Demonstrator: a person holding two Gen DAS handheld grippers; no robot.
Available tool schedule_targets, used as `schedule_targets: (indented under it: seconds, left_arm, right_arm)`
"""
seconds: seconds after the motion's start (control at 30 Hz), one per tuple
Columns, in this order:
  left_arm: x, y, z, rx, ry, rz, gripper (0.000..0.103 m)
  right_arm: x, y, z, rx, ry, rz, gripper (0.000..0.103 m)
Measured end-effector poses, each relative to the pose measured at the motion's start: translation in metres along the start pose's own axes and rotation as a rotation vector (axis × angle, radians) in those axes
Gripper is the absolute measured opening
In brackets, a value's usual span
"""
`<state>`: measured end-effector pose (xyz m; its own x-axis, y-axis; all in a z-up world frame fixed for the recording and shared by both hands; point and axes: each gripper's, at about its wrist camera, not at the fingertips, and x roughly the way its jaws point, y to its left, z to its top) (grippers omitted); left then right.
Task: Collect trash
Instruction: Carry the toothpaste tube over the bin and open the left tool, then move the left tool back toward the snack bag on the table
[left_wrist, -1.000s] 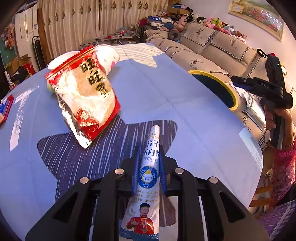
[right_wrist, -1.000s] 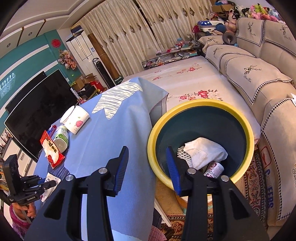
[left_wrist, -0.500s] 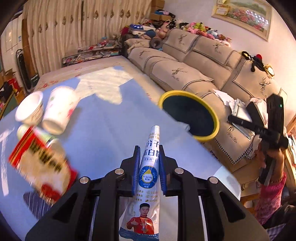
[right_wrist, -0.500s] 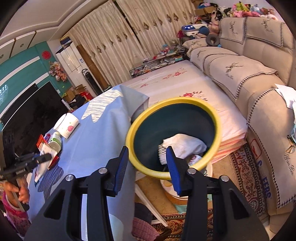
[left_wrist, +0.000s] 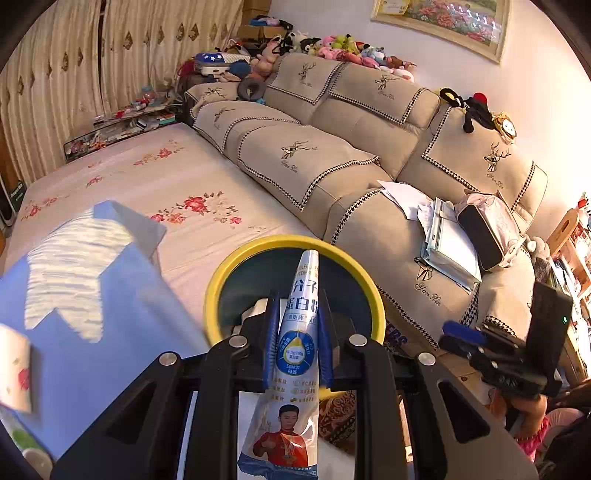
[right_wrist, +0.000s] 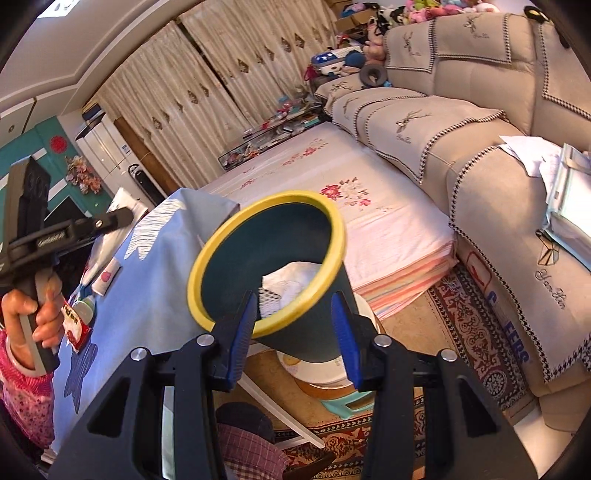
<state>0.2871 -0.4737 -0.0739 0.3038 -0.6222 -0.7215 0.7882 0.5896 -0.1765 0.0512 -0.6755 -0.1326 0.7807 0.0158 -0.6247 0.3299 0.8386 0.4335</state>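
Blue-padded jaws of the left gripper (left_wrist: 295, 328) pinch a white-and-blue printed foil sachet (left_wrist: 295, 354), its tip over the yellow-rimmed dark green plastic bin (left_wrist: 214, 280). Beside the blue tablecloth (right_wrist: 155, 295), the right gripper (right_wrist: 295, 332) stands spread wide, empty, with that bin's rim between its fingers.

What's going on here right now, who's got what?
A person is clearing trash with a handheld gripper in each hand. The left gripper is shut on a white and blue sachet, pointed at the mouth of the yellow-rimmed bin. The sachet has not been let go. The right gripper is open and empty, near the bin's rim. White crumpled paper already lies inside. A red snack wrapper is on the blue tablecloth.
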Motion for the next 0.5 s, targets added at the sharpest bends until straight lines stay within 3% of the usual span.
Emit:
schedule_targets:
  seconds: [0.2, 0.23, 0.37, 0.43, 0.5]
  left_arm:
    - [0.066, -0.012, 0.028, -0.012, 0.031, 0.002, 0.019]
    - [0.076, -0.014, 0.032, -0.015, 0.034, 0.008, 0.024]
    - [0.100, -0.019, 0.043, -0.024, 0.028, 0.034, 0.024]
    - [0.106, -0.017, 0.045, -0.037, 0.024, 0.044, 0.035]
    - [0.107, -0.016, 0.048, -0.051, 0.012, 0.060, 0.037]
  right_arm:
    - [-0.003, -0.037, -0.009, 0.063, -0.003, -0.026, 0.041]
    - [-0.003, -0.041, -0.010, 0.072, -0.002, -0.028, 0.041]
    - [-0.002, -0.054, -0.014, 0.096, 0.003, -0.033, 0.041]
    - [-0.002, -0.057, -0.015, 0.103, 0.002, -0.032, 0.041]
    - [-0.003, -0.060, -0.015, 0.107, -0.001, -0.030, 0.041]
